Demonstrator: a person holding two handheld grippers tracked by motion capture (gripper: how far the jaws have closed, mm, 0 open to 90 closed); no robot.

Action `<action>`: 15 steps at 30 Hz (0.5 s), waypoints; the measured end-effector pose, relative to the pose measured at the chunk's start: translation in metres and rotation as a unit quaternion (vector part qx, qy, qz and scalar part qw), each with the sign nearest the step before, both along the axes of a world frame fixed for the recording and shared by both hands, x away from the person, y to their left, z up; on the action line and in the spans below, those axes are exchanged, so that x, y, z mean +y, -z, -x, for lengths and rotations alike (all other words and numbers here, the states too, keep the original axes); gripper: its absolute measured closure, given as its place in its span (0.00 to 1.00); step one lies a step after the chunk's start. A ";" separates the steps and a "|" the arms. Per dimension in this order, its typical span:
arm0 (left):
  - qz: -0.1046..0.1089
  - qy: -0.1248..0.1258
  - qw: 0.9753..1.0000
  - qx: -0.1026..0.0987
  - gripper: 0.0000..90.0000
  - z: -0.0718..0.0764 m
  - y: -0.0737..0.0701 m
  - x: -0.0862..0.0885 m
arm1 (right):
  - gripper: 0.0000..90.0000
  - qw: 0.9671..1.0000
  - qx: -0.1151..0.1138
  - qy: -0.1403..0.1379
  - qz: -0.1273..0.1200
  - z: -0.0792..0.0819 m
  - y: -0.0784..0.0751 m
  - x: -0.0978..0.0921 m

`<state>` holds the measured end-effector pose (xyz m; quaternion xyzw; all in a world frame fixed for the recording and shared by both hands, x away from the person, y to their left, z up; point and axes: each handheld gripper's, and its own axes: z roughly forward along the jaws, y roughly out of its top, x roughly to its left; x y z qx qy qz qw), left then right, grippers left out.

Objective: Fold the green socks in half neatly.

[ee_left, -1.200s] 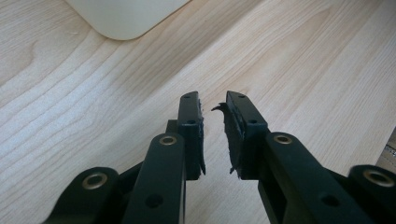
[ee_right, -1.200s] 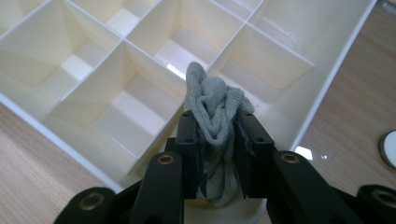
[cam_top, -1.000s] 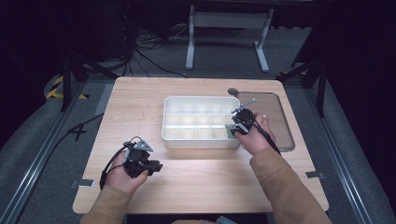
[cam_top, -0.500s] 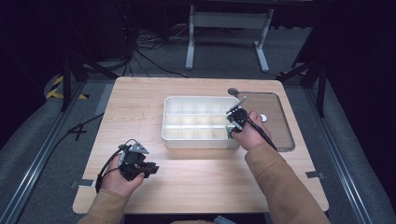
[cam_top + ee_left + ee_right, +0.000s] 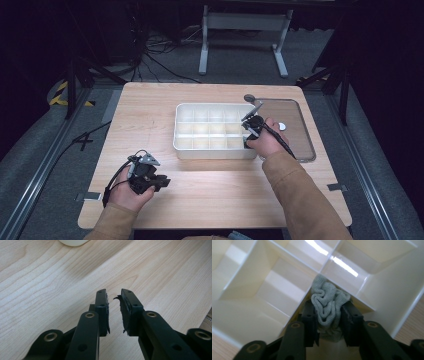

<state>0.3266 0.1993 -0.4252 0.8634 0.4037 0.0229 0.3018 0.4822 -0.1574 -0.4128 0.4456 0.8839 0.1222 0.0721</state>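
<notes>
pale wood table [image 5: 210, 195] | right hand-held gripper [image 5: 327, 315] pinching crumpled knit cloth [image 5: 327, 302] | left hand-held gripper [image 5: 114, 312] slightly parted, empty

white divided tray [image 5: 210, 150], right gripper [image 5: 248, 142] inside

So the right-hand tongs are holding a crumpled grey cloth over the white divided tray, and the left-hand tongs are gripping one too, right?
Not quite. The right tongs do pinch a crumpled grey cloth over the white plastic divided tray, but the left tongs hold nothing. The left gripper view shows their jaws slightly apart over the bare light wooden table.
</notes>
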 end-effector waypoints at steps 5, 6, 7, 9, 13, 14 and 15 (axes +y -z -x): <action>0.000 0.000 1.000 -0.003 0.85 -0.001 -0.001 -0.001 | 0.64 0.999 -0.018 -0.001 -0.032 0.010 -0.016 -0.006; -0.001 0.000 1.000 -0.003 0.85 0.000 -0.002 -0.001 | 0.64 0.999 -0.033 -0.003 -0.036 0.013 -0.022 -0.008; -0.001 0.000 1.000 -0.003 0.84 0.000 -0.002 -0.001 | 0.64 0.999 -0.033 -0.003 -0.036 0.013 -0.022 -0.008; 0.002 0.000 1.000 -0.006 0.84 0.000 -0.002 -0.001 | 0.64 0.998 -0.043 -0.006 -0.037 0.015 -0.027 -0.009; 0.010 0.000 1.000 -0.007 0.83 0.002 -0.004 0.001 | 0.61 0.989 -0.109 -0.033 -0.090 0.028 -0.046 -0.025; 0.010 0.000 1.000 -0.008 0.83 0.002 -0.005 0.002 | 0.60 0.987 -0.116 -0.036 -0.103 0.030 -0.048 -0.031; 0.012 0.000 1.000 -0.008 0.83 0.002 -0.006 0.003 | 0.60 0.986 -0.119 -0.038 -0.113 0.033 -0.050 -0.035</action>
